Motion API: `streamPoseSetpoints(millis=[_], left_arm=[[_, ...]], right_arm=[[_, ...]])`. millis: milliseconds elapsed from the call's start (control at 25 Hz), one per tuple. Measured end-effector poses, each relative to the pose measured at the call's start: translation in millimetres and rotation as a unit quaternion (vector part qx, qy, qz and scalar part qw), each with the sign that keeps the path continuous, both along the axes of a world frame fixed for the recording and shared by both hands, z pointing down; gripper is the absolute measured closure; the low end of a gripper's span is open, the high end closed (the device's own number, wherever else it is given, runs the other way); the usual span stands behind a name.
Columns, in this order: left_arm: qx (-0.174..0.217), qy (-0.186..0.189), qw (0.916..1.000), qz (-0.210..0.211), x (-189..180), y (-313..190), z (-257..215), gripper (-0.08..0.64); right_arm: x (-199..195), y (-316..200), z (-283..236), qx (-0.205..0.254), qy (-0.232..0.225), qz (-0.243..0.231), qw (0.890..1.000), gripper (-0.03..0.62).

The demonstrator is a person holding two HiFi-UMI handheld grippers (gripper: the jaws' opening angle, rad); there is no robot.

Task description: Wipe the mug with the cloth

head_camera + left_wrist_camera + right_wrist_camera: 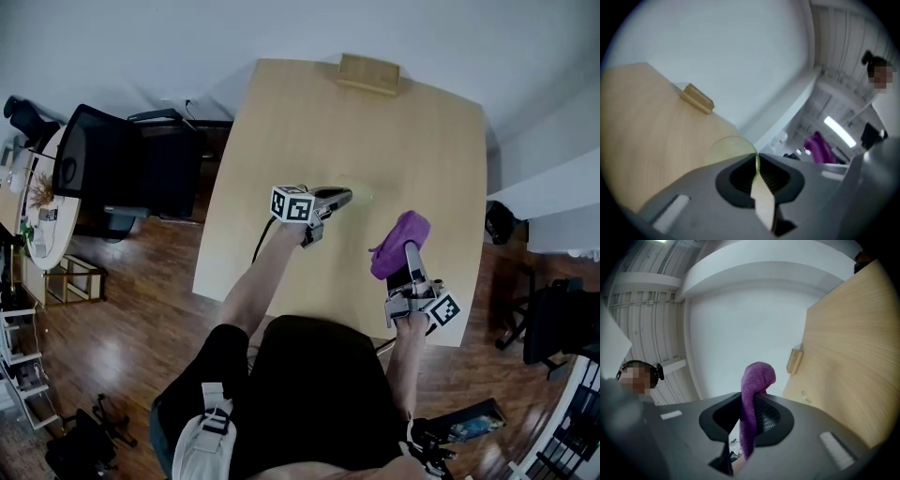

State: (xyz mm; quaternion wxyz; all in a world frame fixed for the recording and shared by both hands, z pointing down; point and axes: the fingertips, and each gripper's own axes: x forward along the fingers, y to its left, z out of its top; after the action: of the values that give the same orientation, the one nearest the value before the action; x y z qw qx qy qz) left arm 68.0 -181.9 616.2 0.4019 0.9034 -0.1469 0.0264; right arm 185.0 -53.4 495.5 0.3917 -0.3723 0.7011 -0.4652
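Note:
A clear, yellow-green tinted mug [362, 195] stands near the middle of the light wooden table [281, 122]. My left gripper [343, 198] reaches it from the left. In the left gripper view the mug [729, 146] sits just past the jaws, and the left gripper [756, 158] is shut on a thin pale part of it. A purple cloth [401, 242] bunches above the table's right side, with my right gripper [410, 251] shut on it. In the right gripper view the cloth [754, 380] pokes up out of the right gripper [751, 401] and also hangs down between its pads.
A small wooden block [368, 73] lies at the table's far edge. A black office chair [103, 169] stands left of the table. A white ledge [544, 187] runs close along the table's right side. The table's near edge is just in front of the person's body.

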Motion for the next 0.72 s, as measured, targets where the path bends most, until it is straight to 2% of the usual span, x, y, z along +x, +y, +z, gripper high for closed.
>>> streamPoseSetpoints(millis=[40,80,280,360,440,600,640,720], left_arm=[[-0.004,0.045,0.9989,-0.009,-3.7,9.5,-16.7,0.518],[0.001,0.072,0.9973,-0.014,-9.1,20.6,-30.9,0.518],[0.025,0.144,0.9878,-0.053,-32.1,75.6,-78.1,0.518],[0.044,0.152,0.9853,-0.064,-34.7,94.1,-87.7,0.518],[0.074,0.144,0.9847,-0.065,-34.7,112.2,-91.0,0.518],[0.123,0.132,0.9821,-0.055,-39.7,141.5,-88.9,0.518],[0.125,0.136,0.9814,-0.052,-43.5,145.5,-88.4,0.518],[0.117,0.154,0.9800,-0.046,-50.8,151.0,-88.5,0.518]], right_arm=[[-2.3,-0.2,2.3,-0.005,0.011,-0.004,1.000,0.528],[-7.7,-0.9,4.1,-0.009,0.024,-0.010,1.000,0.528],[-57.5,-7.4,-1.9,-0.007,0.093,-0.062,0.994,0.529],[-82.9,-9.5,-6.2,-0.003,0.132,-0.086,0.988,0.528],[-106.5,-10.6,-8.3,-0.005,0.196,-0.104,0.975,0.529],[-144.4,-5.0,-0.7,-0.004,0.326,-0.137,0.935,0.529],[-147.5,-3.5,3.0,-0.005,0.346,-0.141,0.928,0.528],[-141.0,-3.2,10.7,-0.012,0.362,-0.135,0.922,0.528]])
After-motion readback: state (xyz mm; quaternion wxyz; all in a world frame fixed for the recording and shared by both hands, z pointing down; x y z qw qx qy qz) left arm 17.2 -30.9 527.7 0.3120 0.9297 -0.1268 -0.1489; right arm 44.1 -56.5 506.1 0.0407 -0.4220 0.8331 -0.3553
